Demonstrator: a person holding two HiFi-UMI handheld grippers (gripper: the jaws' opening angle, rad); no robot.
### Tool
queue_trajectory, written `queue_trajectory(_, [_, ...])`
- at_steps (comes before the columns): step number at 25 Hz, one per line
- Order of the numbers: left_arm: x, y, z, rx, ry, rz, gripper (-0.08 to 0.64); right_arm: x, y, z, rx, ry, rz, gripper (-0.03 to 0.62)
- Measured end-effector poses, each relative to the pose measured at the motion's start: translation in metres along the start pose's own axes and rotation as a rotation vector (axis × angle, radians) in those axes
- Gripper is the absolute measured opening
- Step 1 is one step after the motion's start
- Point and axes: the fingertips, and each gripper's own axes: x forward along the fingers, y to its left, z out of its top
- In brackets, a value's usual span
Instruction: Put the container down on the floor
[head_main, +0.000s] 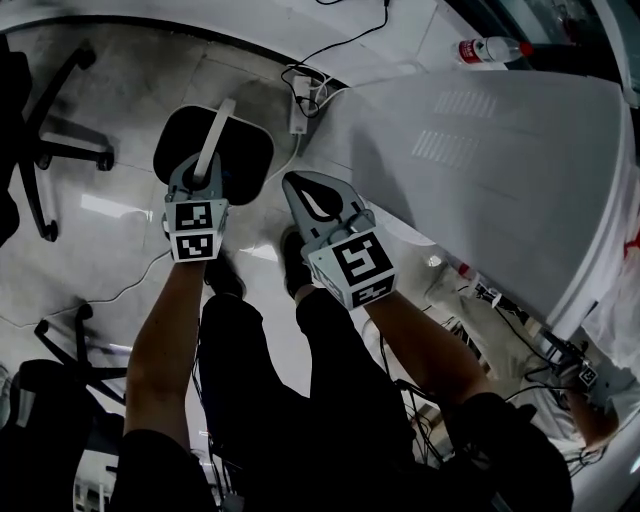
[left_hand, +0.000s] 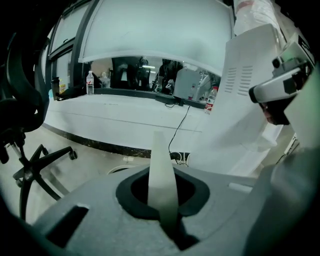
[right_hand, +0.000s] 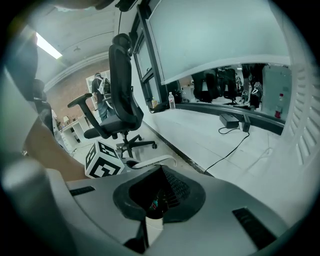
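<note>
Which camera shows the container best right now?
Head view: it shows the container, dark and round, with its white handle pinched by the left tool. The left gripper view shows only that handle rising between its jaws. The right gripper view catches just a white curved edge, probably its rim.

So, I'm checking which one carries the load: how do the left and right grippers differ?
The left gripper is shut on the white handle; the right gripper is shut with no handle in it. The left gripper sits over the dark container; the right gripper is beside it. Both point down toward the floor.
</note>
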Motion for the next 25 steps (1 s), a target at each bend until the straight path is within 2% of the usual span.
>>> queue_trajectory(9, [0.04, -0.008, 0.011, -0.029, -0.047, 0.002, 0.025, 0.01, -0.012, -0.023, 0.009, 0.016, 0.004, 0.006])
queue_trajectory(16, [0.041, -0.006, -0.011, -0.036, -0.017, 0.007, 0.025, 0.011, -0.014, -0.038, 0.026, 0.045, 0.001, 0.006])
queue_trajectory(25, [0.022, -0.001, -0.043, 0.011, 0.056, 0.047, 0.026, 0.008, -0.002, -0.039, 0.028, 0.049, 0.034, 0.006])
